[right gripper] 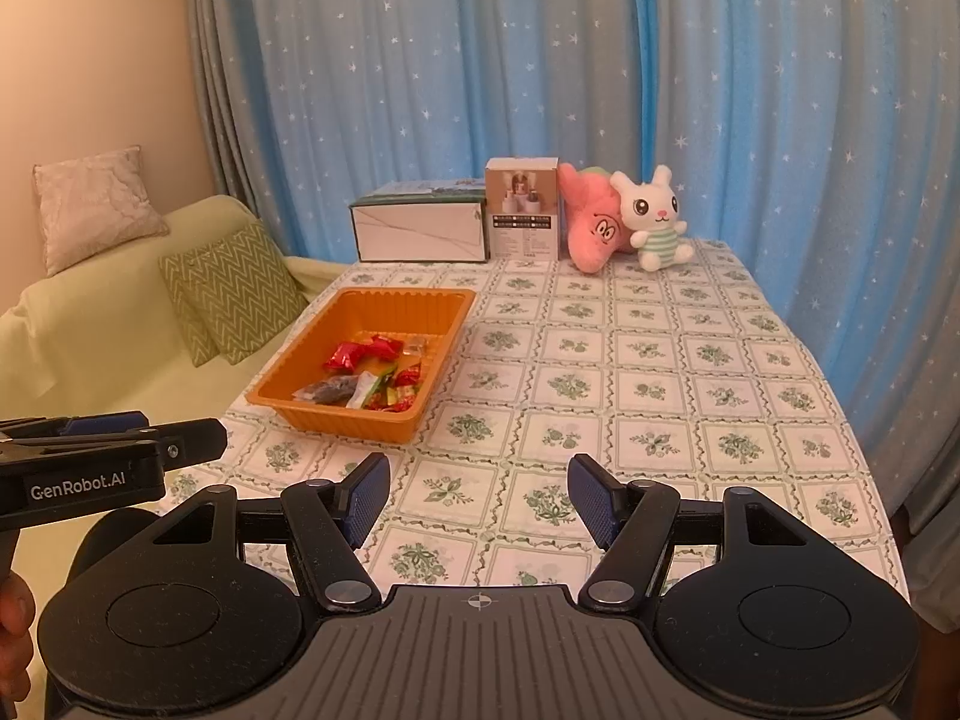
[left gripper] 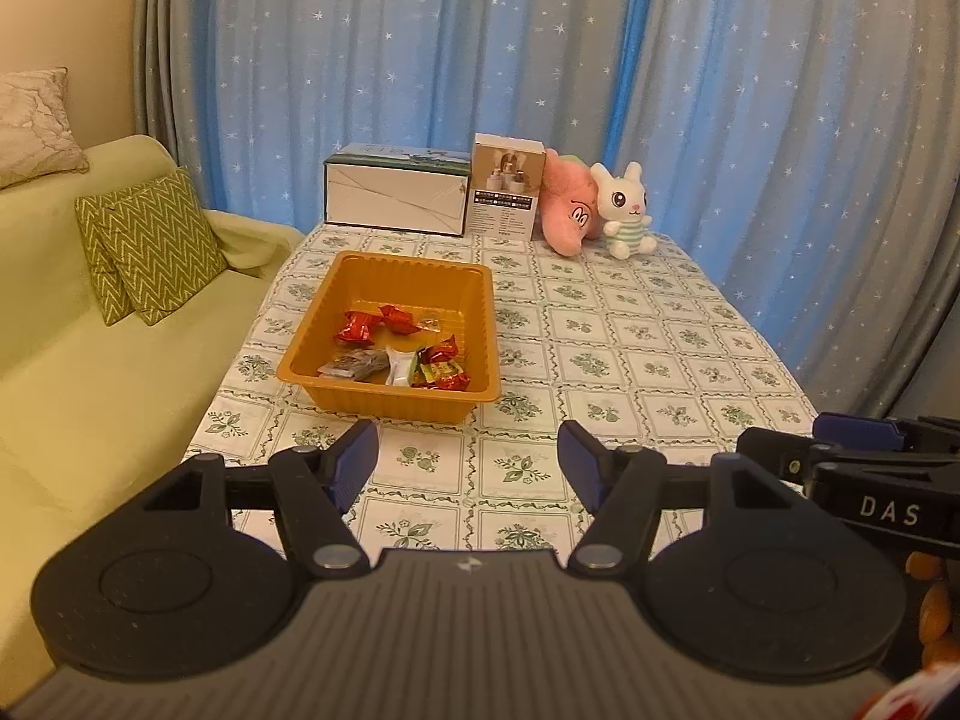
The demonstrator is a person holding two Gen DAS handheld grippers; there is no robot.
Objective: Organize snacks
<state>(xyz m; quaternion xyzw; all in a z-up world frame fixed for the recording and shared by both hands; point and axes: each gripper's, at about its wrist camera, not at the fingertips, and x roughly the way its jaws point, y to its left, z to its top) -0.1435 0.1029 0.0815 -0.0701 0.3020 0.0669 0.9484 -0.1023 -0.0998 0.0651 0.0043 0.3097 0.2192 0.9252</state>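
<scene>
Both tools, left (left gripper: 468,465) and right (right gripper: 479,495), gape empty; the tray's (left gripper: 480,324) light, crinkly snacks (left gripper: 399,348) at frame centre likely pinch best by wrapper ends.

At the far edge of the floral tablecloth (left gripper: 630,324), centre frame, stand a white carton (left gripper: 396,197) and a taller product box (left gripper: 505,194) side by side, with a pink plush (left gripper: 567,213) and a white rabbit plush (left gripper: 625,211) to their right, before the star-print blue curtain (left gripper: 480,60); a green sofa (left gripper: 78,372) with zigzag cushions (left gripper: 150,246) occupies the left.

Glossy ribbed orange plastic tray (left gripper: 336,360); shiny foil snack wrappers (left gripper: 354,327); matt printed tablecloth (left gripper: 648,360); fuzzy plush bunny (left gripper: 624,210); matt cardboard boxes (left gripper: 396,201).
</scene>
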